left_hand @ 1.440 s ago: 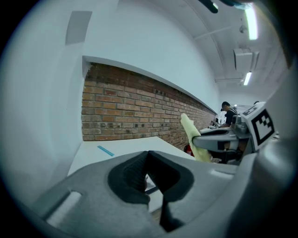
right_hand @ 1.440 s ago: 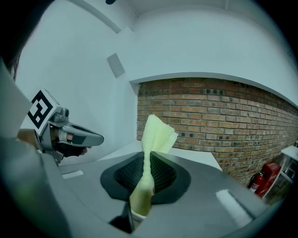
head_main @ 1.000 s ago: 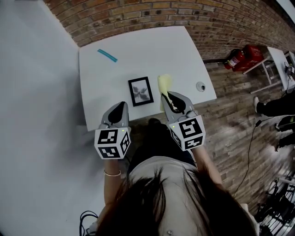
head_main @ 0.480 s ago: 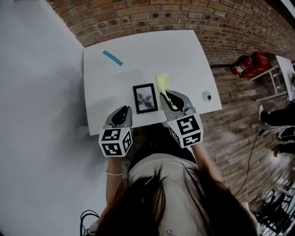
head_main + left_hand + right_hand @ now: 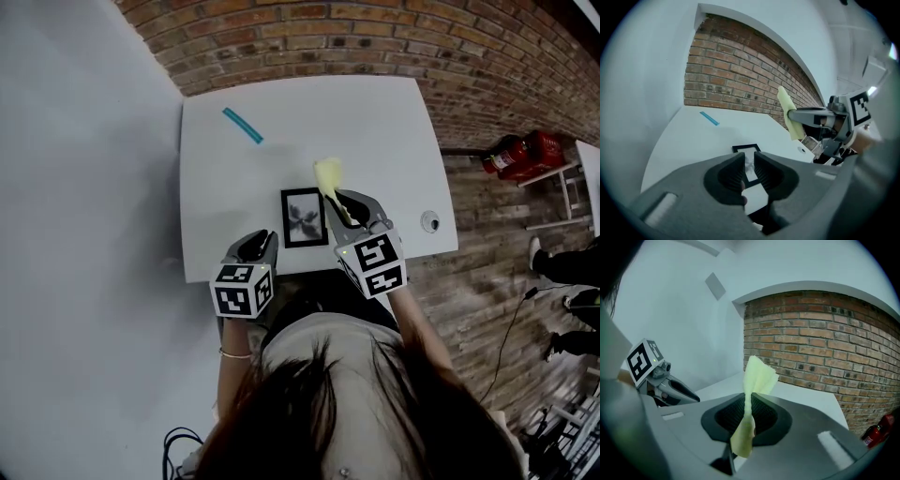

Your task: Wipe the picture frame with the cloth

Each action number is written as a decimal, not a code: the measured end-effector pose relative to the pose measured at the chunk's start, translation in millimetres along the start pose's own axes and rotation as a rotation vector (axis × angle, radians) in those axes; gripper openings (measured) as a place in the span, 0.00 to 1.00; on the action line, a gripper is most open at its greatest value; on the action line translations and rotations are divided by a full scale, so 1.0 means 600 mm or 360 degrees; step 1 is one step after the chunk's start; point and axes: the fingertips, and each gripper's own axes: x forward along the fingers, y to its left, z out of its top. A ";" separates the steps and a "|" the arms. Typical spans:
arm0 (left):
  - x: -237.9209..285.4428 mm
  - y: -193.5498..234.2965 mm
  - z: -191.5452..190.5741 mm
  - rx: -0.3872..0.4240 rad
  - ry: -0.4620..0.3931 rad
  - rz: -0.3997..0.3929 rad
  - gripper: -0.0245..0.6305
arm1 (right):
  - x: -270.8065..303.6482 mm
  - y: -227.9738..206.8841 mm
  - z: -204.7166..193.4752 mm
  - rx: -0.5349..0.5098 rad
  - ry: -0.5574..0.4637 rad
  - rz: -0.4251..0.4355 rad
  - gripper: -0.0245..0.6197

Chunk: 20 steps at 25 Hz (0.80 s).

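Observation:
A small black picture frame [image 5: 304, 217] with a dark flower print lies flat near the white table's front edge; it also shows past the left jaws as the frame [image 5: 746, 149]. My right gripper [image 5: 343, 199] is shut on a pale yellow cloth [image 5: 330, 176], which sticks up beyond the jaws just right of the frame; the cloth [image 5: 754, 380] is pinched between the pads. My left gripper [image 5: 263, 240] hovers at the table edge just left of the frame. Its jaws have just been opening and stand a little apart with nothing between them.
A teal strip [image 5: 243, 125] lies at the table's far left. A round cable port [image 5: 430, 221] sits near the right edge of the white table [image 5: 375, 122]. A brick wall stands behind it, a red extinguisher [image 5: 523, 154] lies on the wooden floor to the right.
Both grippers have come lower and closer to the table's front edge beside the frame. The right one still holds the cloth, now nearer the frame's right side.

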 end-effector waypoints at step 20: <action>0.077 0.027 -0.100 -0.0209 0.0315 -0.0009 0.19 | 0.133 0.025 -0.061 -0.0066 0.0236 0.0308 0.10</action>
